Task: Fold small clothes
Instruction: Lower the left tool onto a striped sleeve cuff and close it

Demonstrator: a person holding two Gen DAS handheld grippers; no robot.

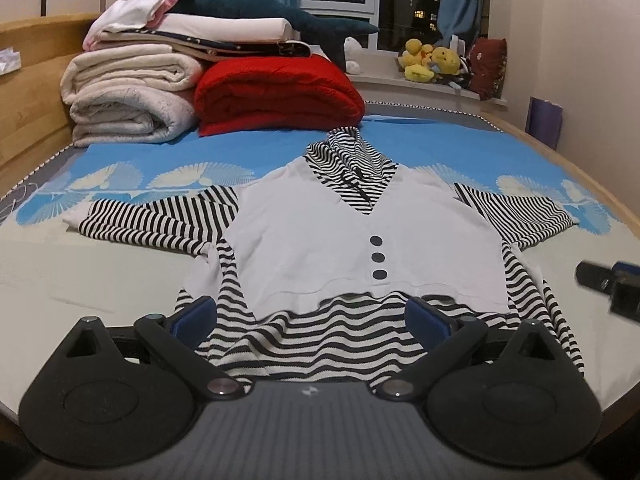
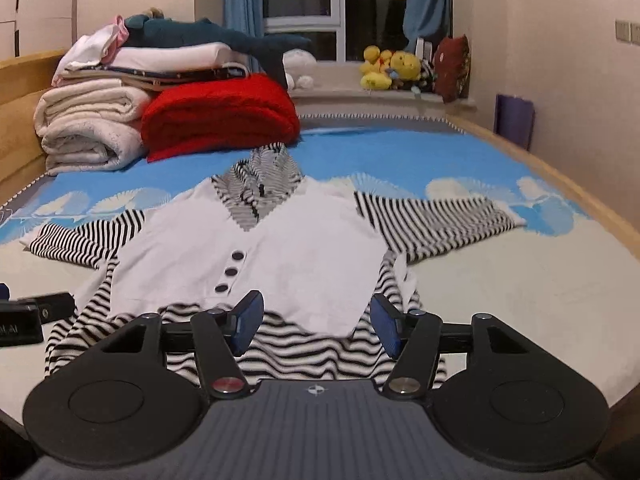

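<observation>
Bedding in blue and white carries the top (image 1: pixel 352 236), spread face up at mid-bed with sleeves out left and right. Both the left gripper (image 1: pixel 312 316) and right gripper (image 2: pixel 316 320) hover wide apart over its near striped hem (image 2: pixel 304 352) (neither touching cloth, as far as I can tell). Pinch the hem corners evenly, probably, then lift together

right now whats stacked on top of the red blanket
Folded white and dark linens rest partly on the red blanket, with a plush shark above them. What lies deeper in the stack is covered.
</observation>
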